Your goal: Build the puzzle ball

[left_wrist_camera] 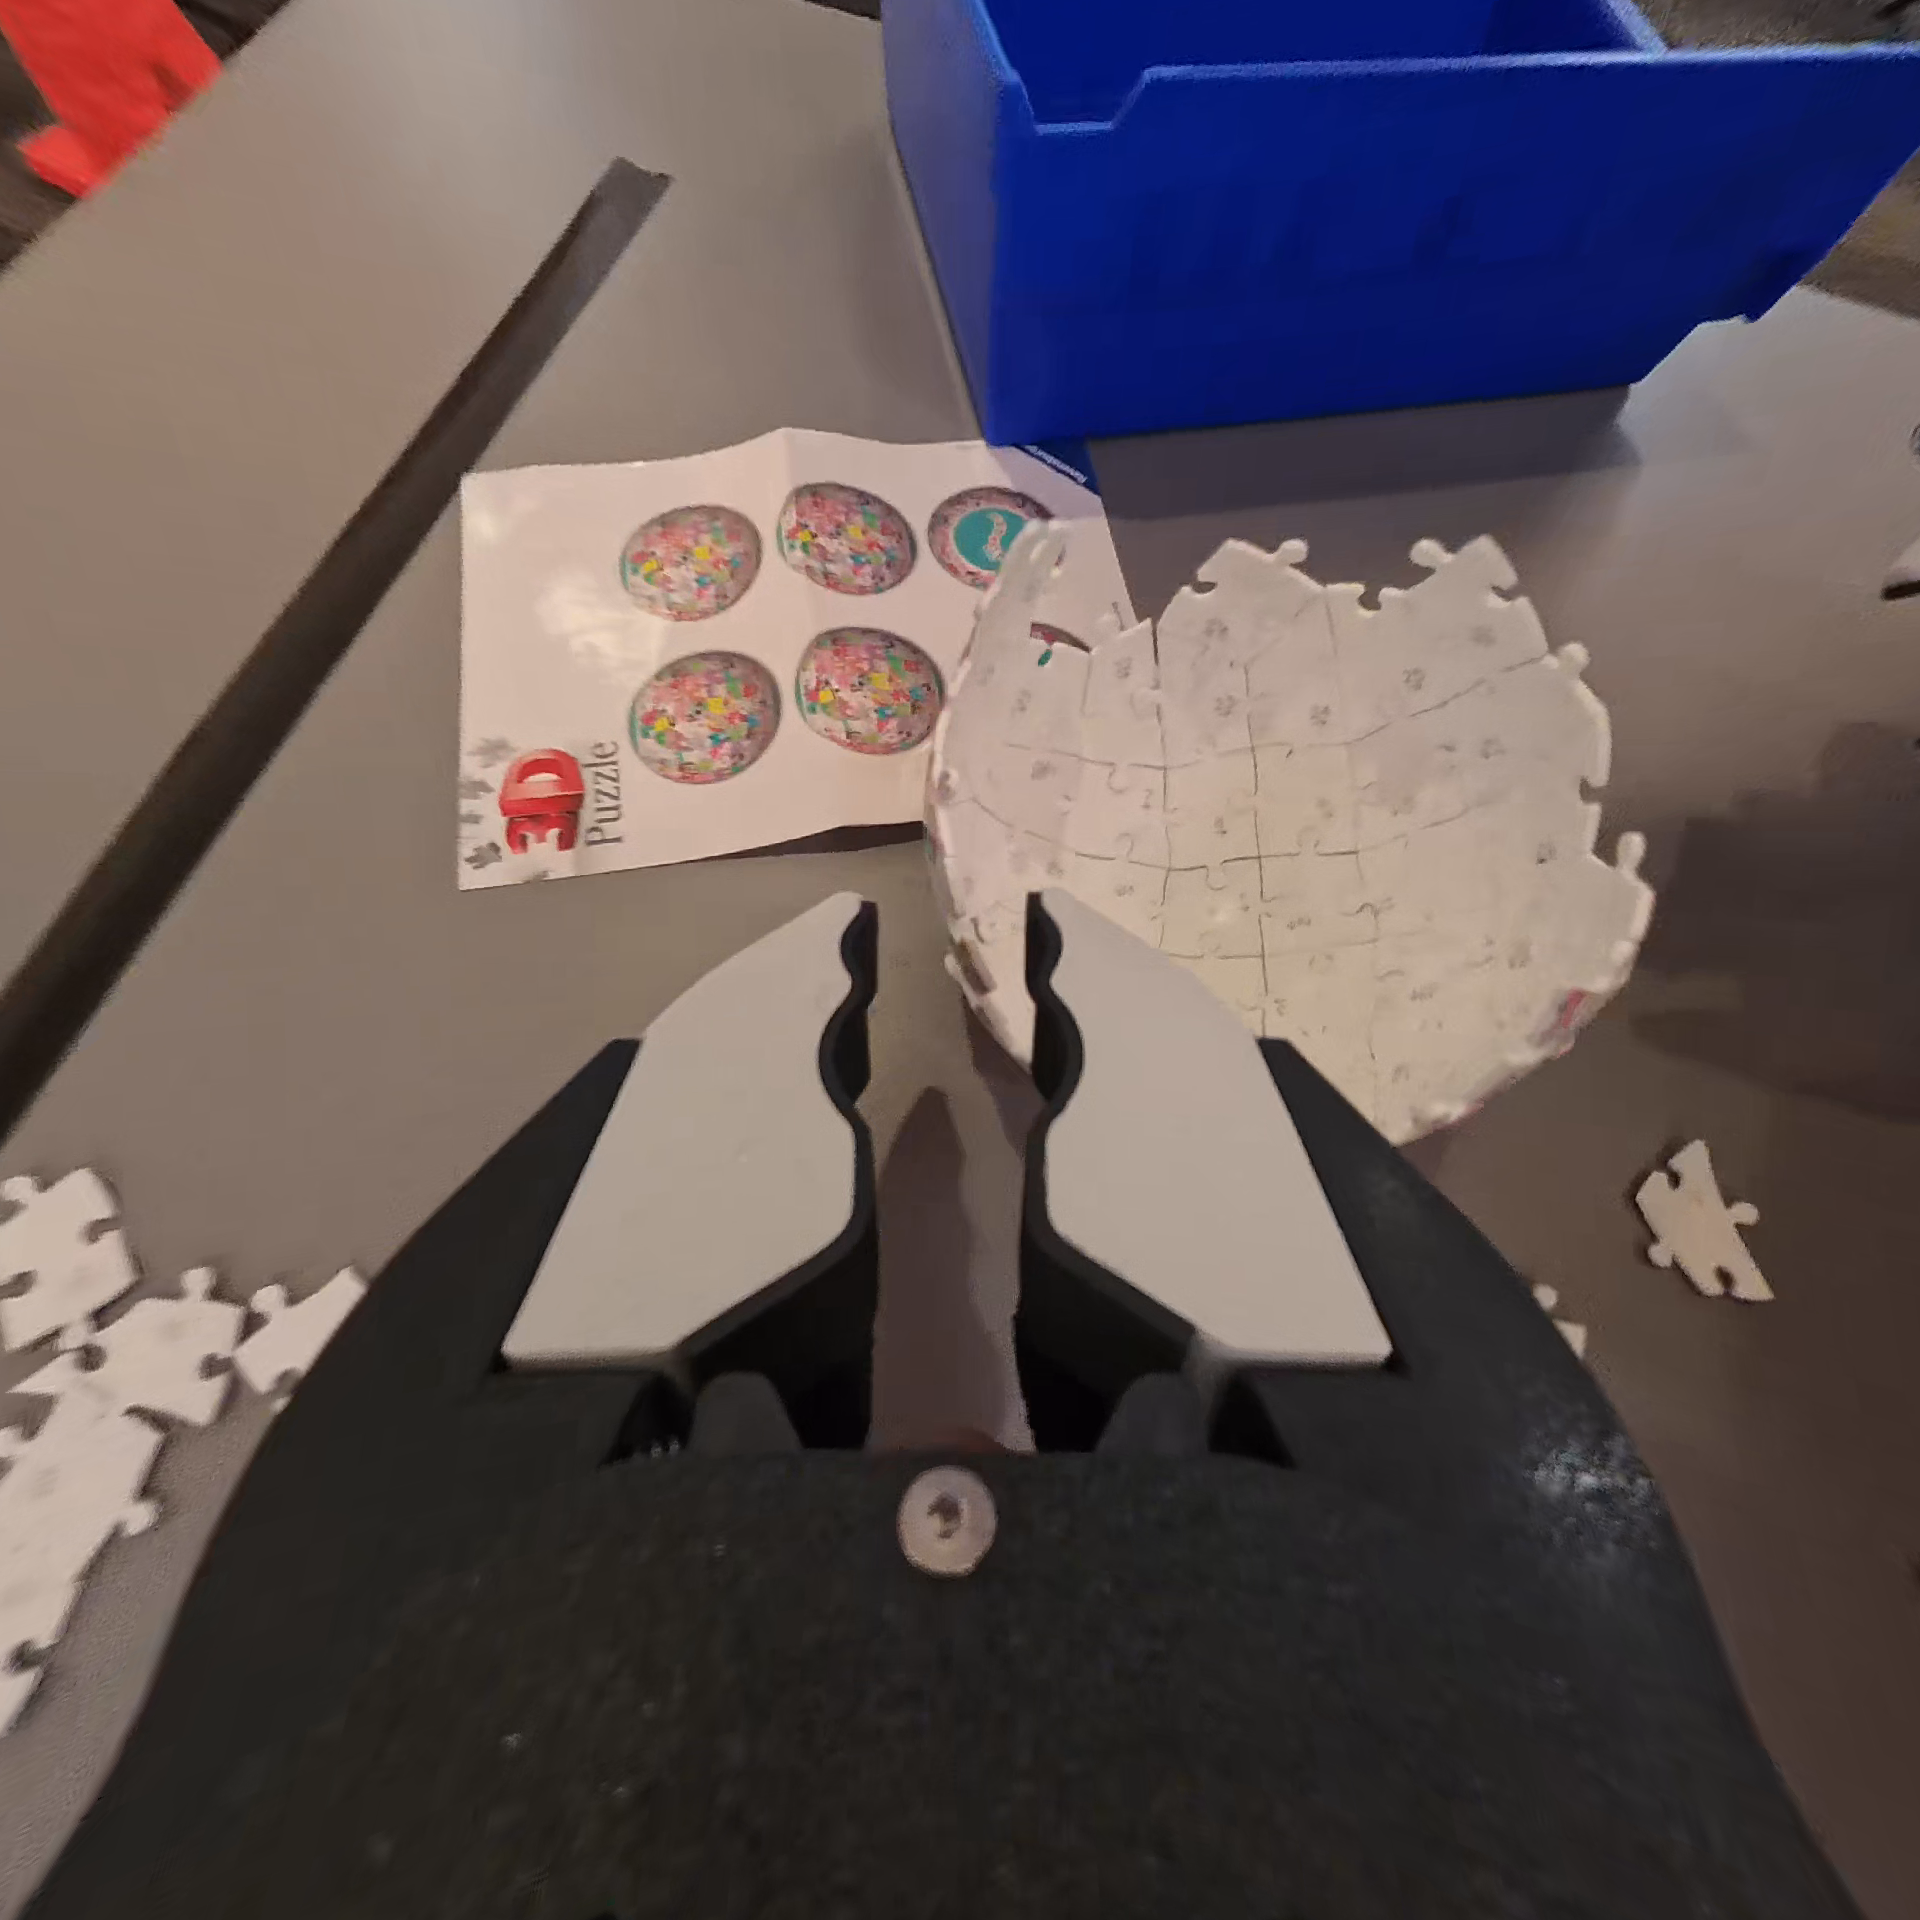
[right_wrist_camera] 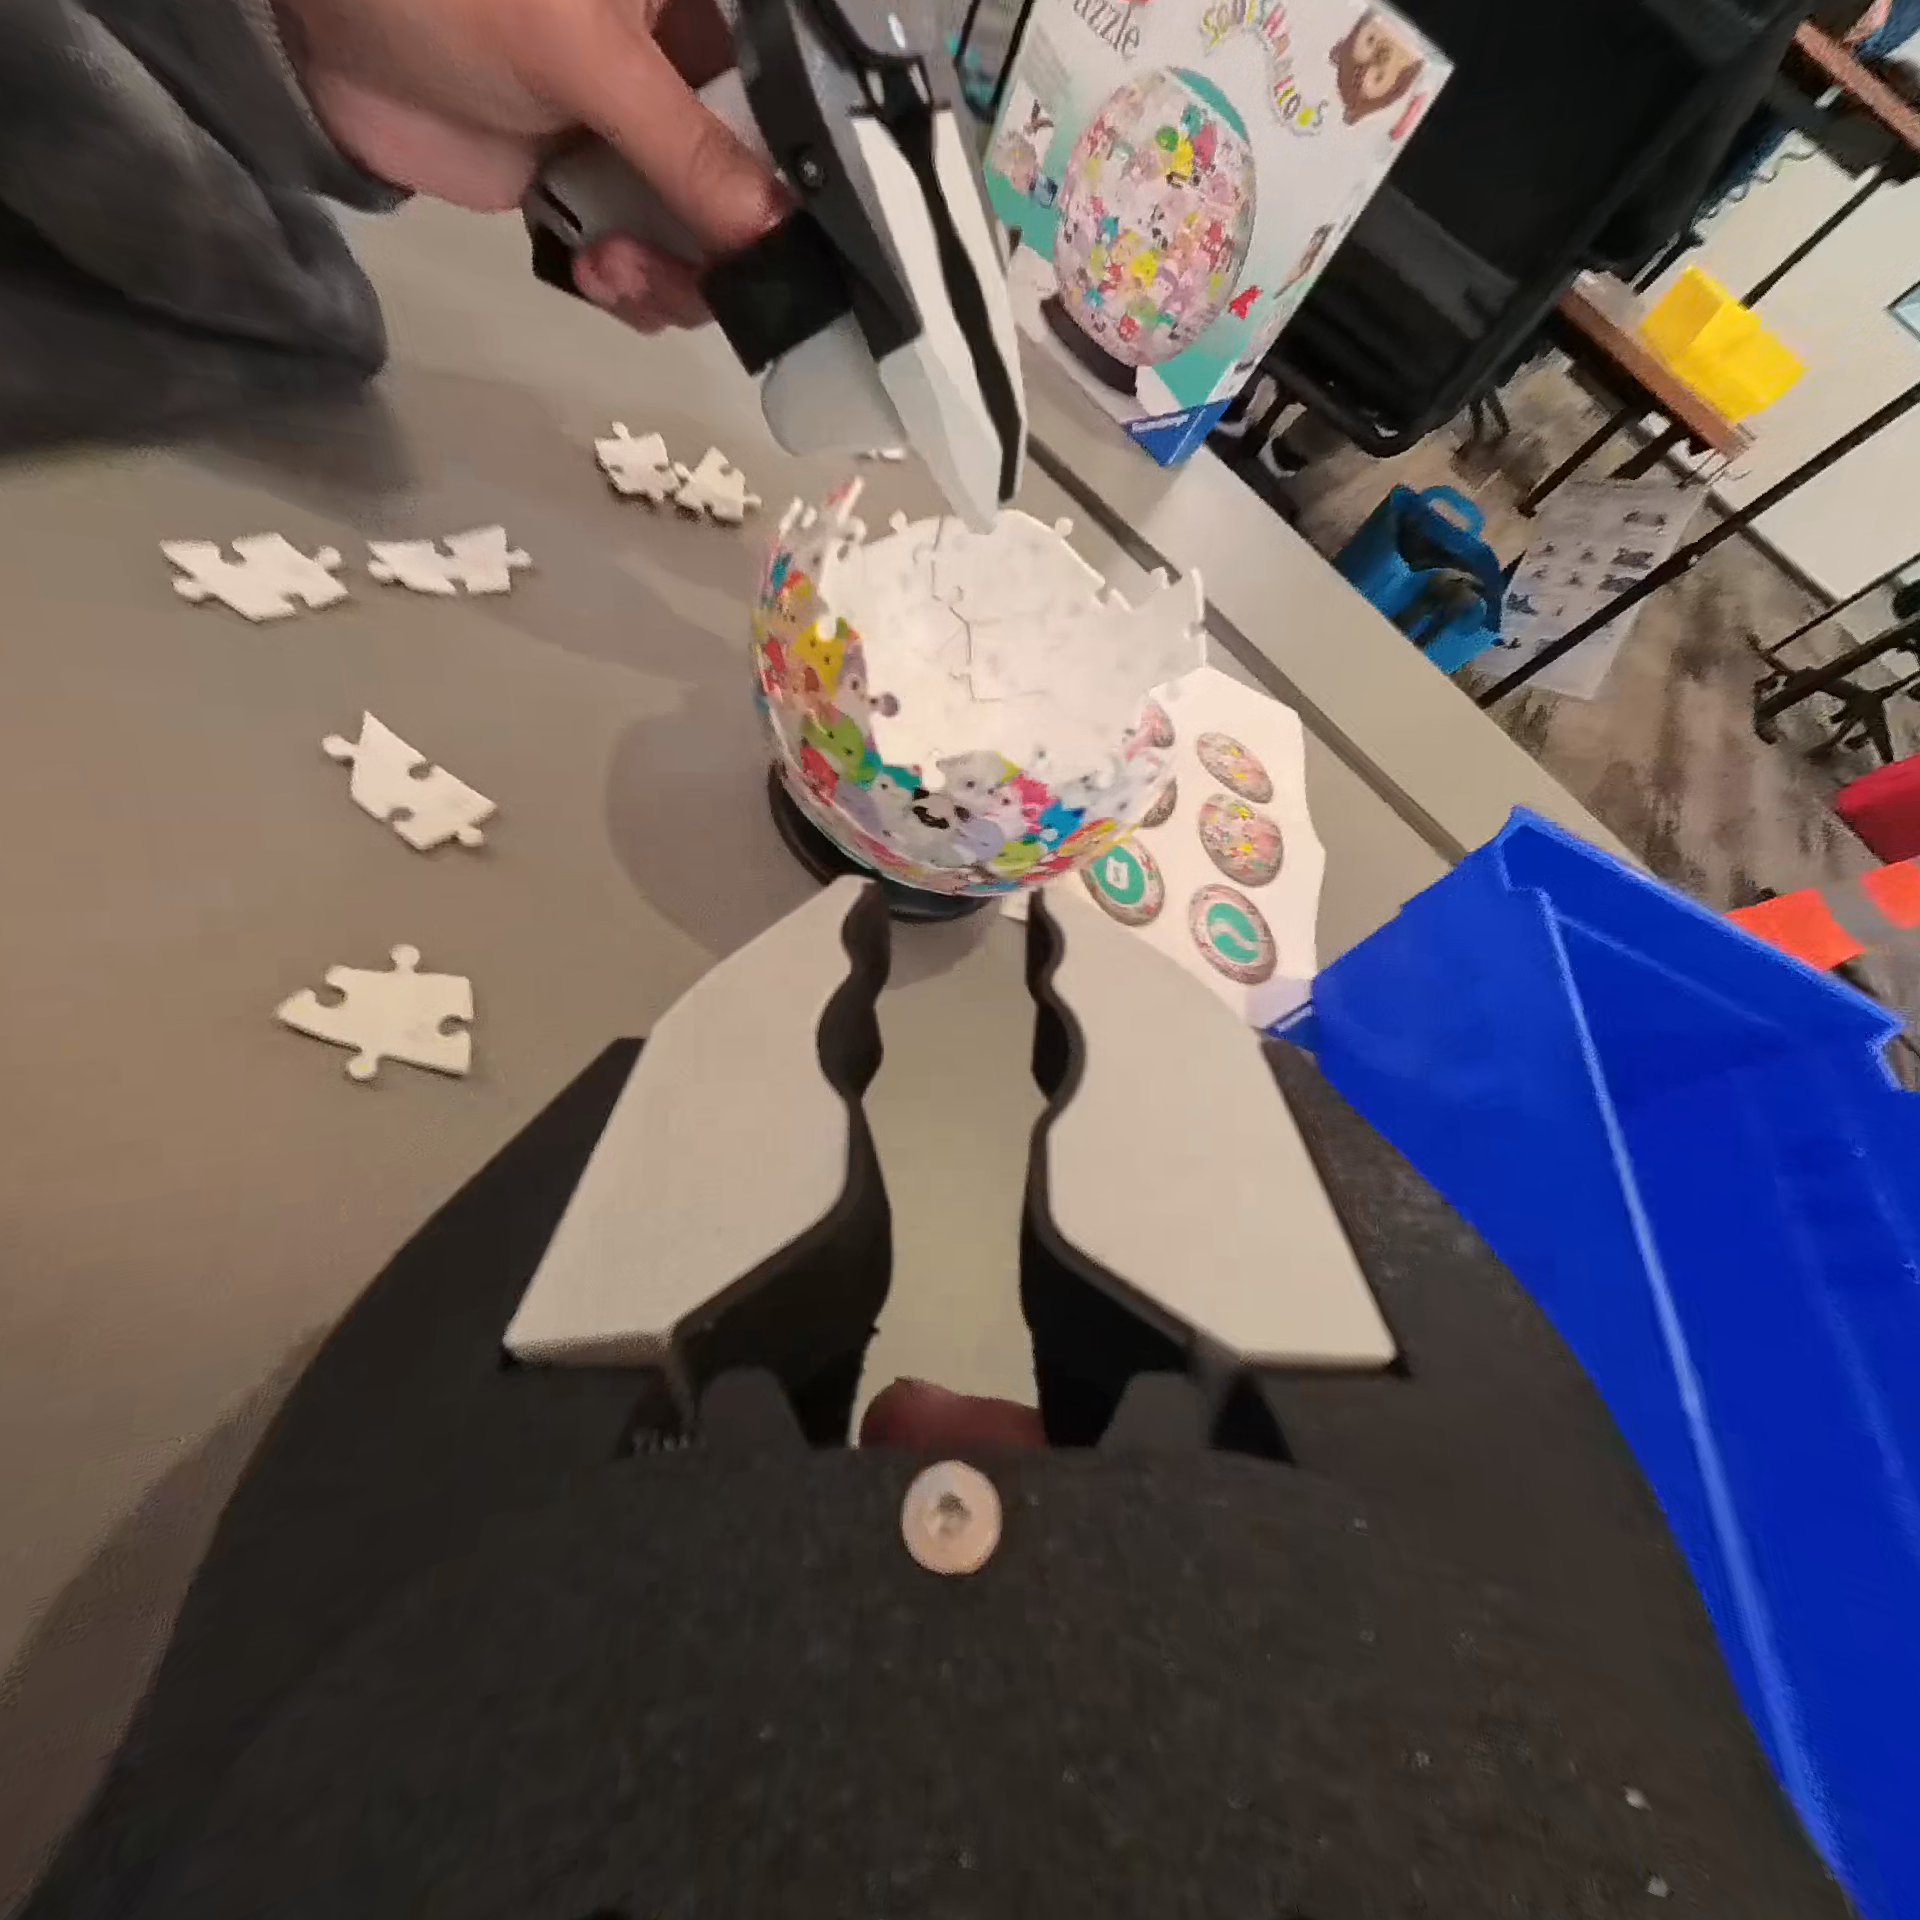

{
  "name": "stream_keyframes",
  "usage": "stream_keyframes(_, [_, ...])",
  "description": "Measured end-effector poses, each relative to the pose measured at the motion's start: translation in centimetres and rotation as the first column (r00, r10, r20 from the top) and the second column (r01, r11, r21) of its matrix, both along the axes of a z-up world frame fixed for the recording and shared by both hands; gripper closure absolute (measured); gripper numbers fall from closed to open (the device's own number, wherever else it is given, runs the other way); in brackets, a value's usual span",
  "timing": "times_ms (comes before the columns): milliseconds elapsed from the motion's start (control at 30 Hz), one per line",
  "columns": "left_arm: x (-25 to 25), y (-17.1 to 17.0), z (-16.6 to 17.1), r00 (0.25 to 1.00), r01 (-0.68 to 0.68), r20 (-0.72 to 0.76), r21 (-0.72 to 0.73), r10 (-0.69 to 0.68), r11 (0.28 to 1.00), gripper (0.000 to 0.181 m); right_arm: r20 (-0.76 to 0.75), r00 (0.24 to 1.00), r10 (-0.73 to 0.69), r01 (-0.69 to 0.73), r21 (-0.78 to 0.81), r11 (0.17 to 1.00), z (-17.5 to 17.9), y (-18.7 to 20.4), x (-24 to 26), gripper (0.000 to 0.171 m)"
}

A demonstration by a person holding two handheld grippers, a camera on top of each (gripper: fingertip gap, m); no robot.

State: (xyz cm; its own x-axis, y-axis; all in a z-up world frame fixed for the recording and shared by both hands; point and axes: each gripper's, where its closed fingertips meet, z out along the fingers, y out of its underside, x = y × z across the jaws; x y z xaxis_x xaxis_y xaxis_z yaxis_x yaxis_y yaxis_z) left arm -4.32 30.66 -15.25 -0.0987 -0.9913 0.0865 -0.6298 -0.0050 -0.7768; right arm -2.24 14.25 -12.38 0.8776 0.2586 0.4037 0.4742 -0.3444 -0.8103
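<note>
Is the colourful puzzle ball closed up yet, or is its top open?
Open. The colourful puzzle ball is a partial shell with a jagged rim and white inside showing, on a dark stand.

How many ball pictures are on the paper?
6 on the leaflet, in two rows of three; the puzzle ball partly hides the two nearest it.

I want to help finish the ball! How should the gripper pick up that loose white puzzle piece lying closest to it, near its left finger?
Probably by its edges. The loose piece lies flat on the table, so the right gripper should come straight down from above, one finger on each long straight side, avoiding the knobs. It is thin, so sliding it to the table's edge first may help.
</note>
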Motion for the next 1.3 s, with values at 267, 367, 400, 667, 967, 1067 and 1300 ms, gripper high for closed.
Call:
stream_keyframes(267, [0.5, -0.1, -1.9, 1.000, 0.020, -0.016, -0.208, -0.024, 0.978, 0.155, -0.258, 0.964, -0.059, 0.021, -0.149, 0.989, -3.8, 1.4, 0.3, 0.127])
stream_keyframes(367, [0.5, -0.3, -2.1, 0.999, 0.028, -0.016, -0.282, -0.034, 0.959, 0.155, -0.299, 0.944, -0.138, 0.090, -0.168, 0.982, -5.1, 2.6, -0.1, 0.104])
stream_keyframes(400, [0.4, -0.3, -2.1, 0.999, 0.027, -0.017, -0.297, -0.034, 0.954, 0.156, -0.305, 0.938, -0.163, 0.113, -0.178, 0.978, -5.3, 3.0, -0.1, 0.094])
stream_keyframes(667, [-0.5, -1.3, -3.1, 0.997, 0.037, -0.044, -0.374, -0.057, 0.927, 0.166, -0.425, 0.893, -0.148, 0.073, -0.188, 0.980, -4.5, 5.8, -1.0, 0.077])
stream_keyframes(967, [-1.1, -1.8, -3.5, 0.996, 0.031, -0.060, -0.437, -0.064, 0.899, 0.165, -0.267, 0.961, -0.075, 0.029, -0.172, 0.985, -2.6, 6.8, 0.2, 0.075])
stream_keyframes(1067, [-1.4, -1.4, -3.0, 0.997, 0.034, -0.044, -0.425, -0.058, 0.904, 0.165, -0.252, 0.968, -0.021, -0.034, -0.214, 0.976, -3.9, 5.6, 0.4, 0.076])
stream_keyframes(1300, [-2.0, -0.1, 0.0, 0.998, 0.064, 0.016, -0.308, -0.062, 0.949, 0.163, -0.331, 0.937, 0.116, -0.217, -0.288, 0.933, -7.7, 6.7, 0.7, 0.065])
